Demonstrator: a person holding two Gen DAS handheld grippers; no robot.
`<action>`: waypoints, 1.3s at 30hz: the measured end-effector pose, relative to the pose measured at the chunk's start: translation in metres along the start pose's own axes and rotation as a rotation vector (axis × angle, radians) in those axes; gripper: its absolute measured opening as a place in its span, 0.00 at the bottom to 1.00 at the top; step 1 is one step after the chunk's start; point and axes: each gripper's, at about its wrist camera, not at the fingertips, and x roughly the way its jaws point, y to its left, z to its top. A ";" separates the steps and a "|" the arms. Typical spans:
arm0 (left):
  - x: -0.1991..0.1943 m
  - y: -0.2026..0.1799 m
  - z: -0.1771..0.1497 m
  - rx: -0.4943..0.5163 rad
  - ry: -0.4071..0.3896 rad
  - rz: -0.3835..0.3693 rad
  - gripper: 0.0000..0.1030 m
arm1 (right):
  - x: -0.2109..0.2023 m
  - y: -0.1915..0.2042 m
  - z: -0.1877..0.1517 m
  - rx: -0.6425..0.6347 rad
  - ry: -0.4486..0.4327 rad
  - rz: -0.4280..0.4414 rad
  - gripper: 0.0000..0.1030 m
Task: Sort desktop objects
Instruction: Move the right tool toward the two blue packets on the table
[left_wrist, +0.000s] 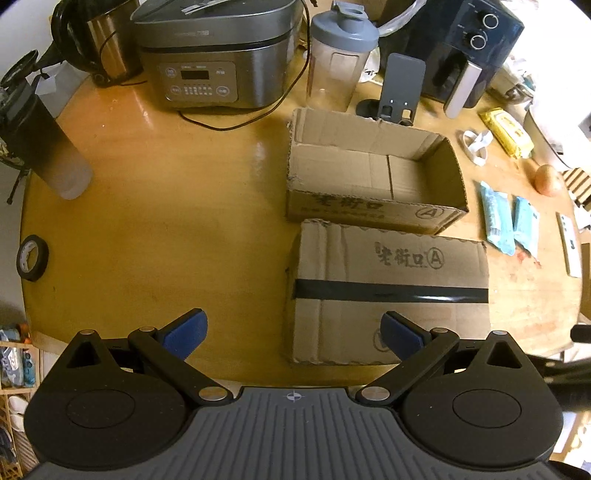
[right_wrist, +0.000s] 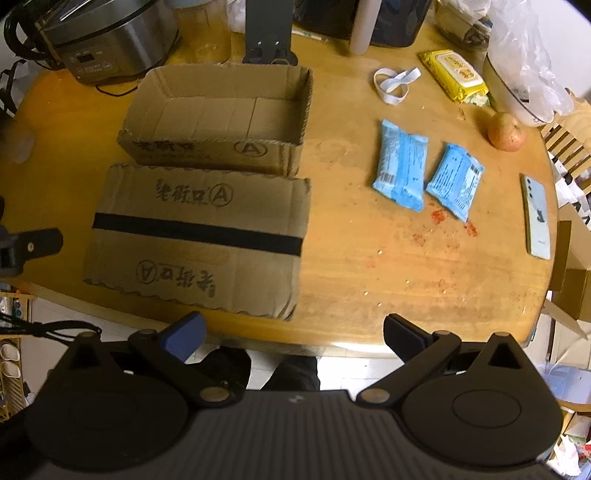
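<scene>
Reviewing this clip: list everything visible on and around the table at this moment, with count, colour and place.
Open brown cardboard box: 1, empty, table centre.
Upturned brown cardboard box with black tape stripe: 1, in front of the open one.
Light blue snack packets: 2, side by side, right of the boxes.
Yellow wet-wipes pack: 1, far right.
White elastic band: 1, beside the wipes.
Reddish-yellow apple: 1, right edge.
White phone: 1, face down, right edge.
Black tape roll: 1, left edge.
Silver rice cooker: 1, back left.
Clear shaker bottle with grey lid: 1, back centre.
Dark air fryer: 1, back right.
Left gripper: 1, black with blue pads, open, empty.
Right gripper: 1, open, empty.
</scene>
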 end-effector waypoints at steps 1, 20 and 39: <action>0.000 -0.002 -0.001 -0.004 0.002 0.003 1.00 | 0.001 -0.003 0.000 0.011 -0.002 0.002 1.00; -0.003 -0.047 -0.008 -0.003 0.018 0.027 1.00 | 0.005 -0.053 -0.007 0.056 -0.021 0.020 1.00; 0.002 -0.074 -0.009 0.027 0.034 0.069 1.00 | 0.007 -0.080 -0.006 0.059 -0.008 0.040 1.00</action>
